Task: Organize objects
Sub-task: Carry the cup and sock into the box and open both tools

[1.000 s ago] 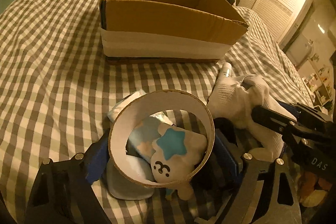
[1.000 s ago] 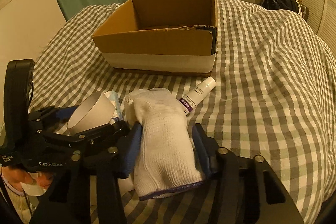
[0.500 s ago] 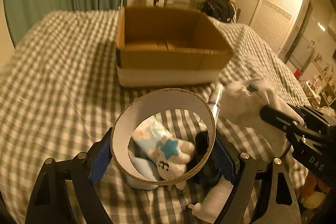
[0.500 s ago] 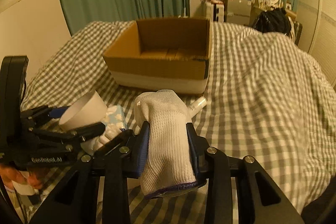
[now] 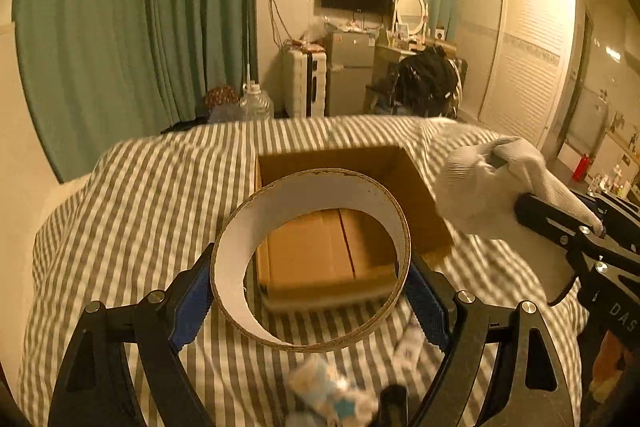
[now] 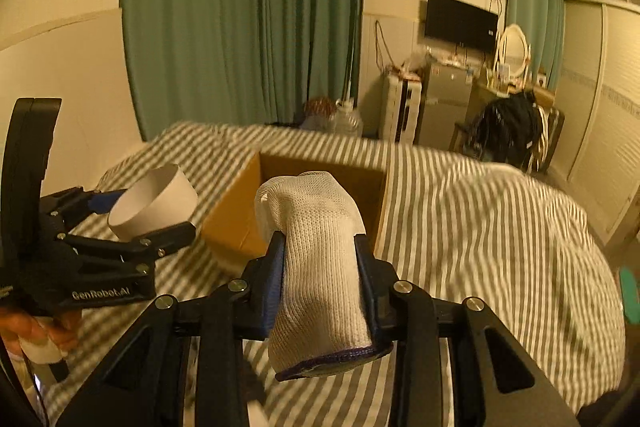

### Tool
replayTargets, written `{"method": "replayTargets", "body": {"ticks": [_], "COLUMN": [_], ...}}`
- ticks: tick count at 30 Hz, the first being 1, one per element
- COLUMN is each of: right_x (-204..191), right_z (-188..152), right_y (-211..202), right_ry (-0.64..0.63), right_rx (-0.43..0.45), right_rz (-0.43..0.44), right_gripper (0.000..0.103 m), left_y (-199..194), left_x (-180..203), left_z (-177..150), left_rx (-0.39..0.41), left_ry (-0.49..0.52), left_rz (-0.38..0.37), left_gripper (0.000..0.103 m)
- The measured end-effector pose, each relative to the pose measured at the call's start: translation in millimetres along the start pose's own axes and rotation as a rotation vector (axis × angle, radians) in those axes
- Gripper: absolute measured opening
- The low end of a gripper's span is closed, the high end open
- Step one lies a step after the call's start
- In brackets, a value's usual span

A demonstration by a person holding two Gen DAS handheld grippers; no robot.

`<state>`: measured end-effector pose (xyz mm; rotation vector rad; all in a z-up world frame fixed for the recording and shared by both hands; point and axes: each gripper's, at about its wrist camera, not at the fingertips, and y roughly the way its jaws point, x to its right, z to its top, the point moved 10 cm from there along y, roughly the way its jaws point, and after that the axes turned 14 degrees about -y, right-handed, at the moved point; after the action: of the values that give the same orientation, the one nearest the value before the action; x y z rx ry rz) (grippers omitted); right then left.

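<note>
Blurred plush toy (image 5: 332,393) — edge-cropped

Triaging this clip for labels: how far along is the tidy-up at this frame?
Early. Done: nothing yet; the cardboard box floor looks bare. In hand: left gripper is shut on the cardboard ring, right gripper is shut on the white glove, both raised in front of the box. Left: drop both in, then fetch the blurred blue-and-white packet and a small white item on the checked bedcover.
</note>
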<state>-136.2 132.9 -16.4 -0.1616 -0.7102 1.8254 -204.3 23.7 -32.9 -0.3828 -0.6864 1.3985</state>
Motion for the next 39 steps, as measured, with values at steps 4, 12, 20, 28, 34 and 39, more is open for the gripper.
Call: {"method": "replayTargets", "body": {"ticks": [4, 12, 20, 28, 34, 39], "right_x": [12, 36, 41, 50, 56, 59], "right_z": [30, 48, 6, -9, 4, 8], "right_y": [30, 118, 193, 195, 145, 88], "right_ry": [0.027, 0.101, 0.126, 0.179, 0.201, 0.174], "right_rx": [0.015, -0.027, -0.121, -0.119, -0.04, -0.002], "right_rz": [0.013, 0.022, 0.041, 0.065, 0.042, 0.007], "right_gripper": [0.032, 0.032, 0.032, 0.043, 0.063, 0.069], "left_y": [29, 106, 164, 157, 116, 69], "left_x": [4, 0, -4, 2, 5, 1], "left_z": [29, 39, 13, 0, 4, 7], "left_rx": [0.024, -0.006, -0.078, -0.088, -0.054, -0.054], "left_ry": [0.014, 0.033, 0.06, 0.105, 0.088, 0.028], "left_rz": [0.013, 0.036, 0.042, 0.063, 0.051, 0.039], "left_gripper": [0.088, 0.088, 0.088, 0.098, 0.099, 0.099]}}
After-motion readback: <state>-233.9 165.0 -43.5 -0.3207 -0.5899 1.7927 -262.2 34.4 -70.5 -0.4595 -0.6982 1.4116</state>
